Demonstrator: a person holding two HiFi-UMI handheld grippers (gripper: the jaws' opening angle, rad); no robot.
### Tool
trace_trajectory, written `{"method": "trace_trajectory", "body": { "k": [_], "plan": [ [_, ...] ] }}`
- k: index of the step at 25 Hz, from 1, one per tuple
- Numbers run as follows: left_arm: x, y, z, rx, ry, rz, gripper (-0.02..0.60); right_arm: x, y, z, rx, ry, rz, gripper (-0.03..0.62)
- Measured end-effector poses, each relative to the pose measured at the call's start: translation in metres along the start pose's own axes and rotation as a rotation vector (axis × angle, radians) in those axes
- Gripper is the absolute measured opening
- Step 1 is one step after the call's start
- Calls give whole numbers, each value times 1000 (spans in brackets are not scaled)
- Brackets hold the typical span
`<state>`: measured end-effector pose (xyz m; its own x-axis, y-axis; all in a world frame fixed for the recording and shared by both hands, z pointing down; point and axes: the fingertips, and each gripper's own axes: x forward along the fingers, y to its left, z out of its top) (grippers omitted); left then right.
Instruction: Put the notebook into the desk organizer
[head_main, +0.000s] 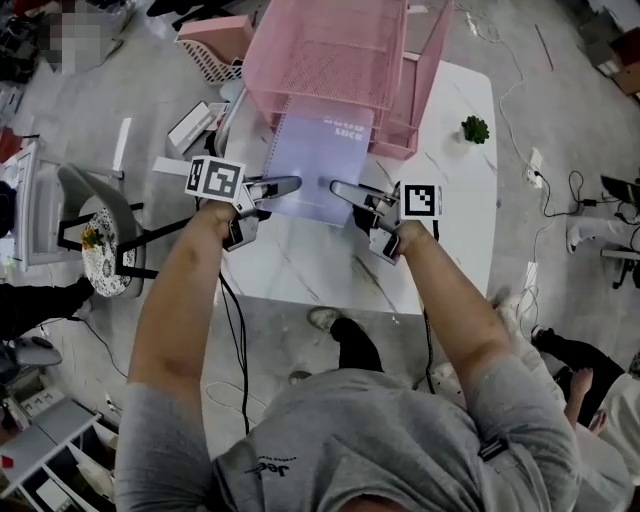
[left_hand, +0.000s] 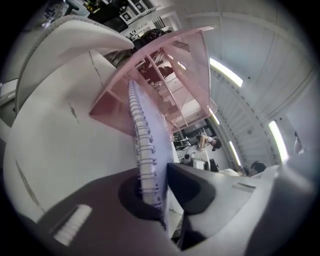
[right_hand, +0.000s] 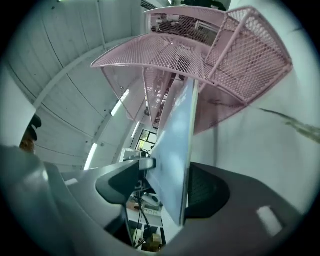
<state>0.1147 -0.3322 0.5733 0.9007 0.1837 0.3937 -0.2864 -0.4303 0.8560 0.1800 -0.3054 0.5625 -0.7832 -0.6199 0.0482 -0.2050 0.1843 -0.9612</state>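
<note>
We have the notebook (head_main: 320, 170) partway into the lower tier of the pink desk organizer (head_main: 340, 50), left gripper (head_main: 288, 186) pinched nearly shut on its spiral edge, right gripper (head_main: 342, 188) loosely straddling the opposite edge, unclamped, so a one-sided push could skew it and jam a corner.

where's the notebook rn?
Head view, centre: the notebook has its far end tucked into the pink desk organizer, its near edge between the left tongs and right tongs, above the white table.
</note>
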Motion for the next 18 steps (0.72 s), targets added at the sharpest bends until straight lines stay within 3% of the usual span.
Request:
{"method": "trace_trajectory", "body": {
  "k": [5,12,16,17,18],
  "plan": [
    [2,10,45,-7,-91,36,94,-32,4,-44,7,68,42,262],
    [24,21,90,14,-135,130,127,-64,13,-133,88,183,62,261],
    [30,19,106,145,-165,174,163,-68,14,-153,93,229,65,261],
    [32,16,106,199,-160,170,194,-69,14,-155,87,238,74,261],
    [33,11,104,255,-151,156,278,-70,17,-155,83,242,88,261]
  ]
}}
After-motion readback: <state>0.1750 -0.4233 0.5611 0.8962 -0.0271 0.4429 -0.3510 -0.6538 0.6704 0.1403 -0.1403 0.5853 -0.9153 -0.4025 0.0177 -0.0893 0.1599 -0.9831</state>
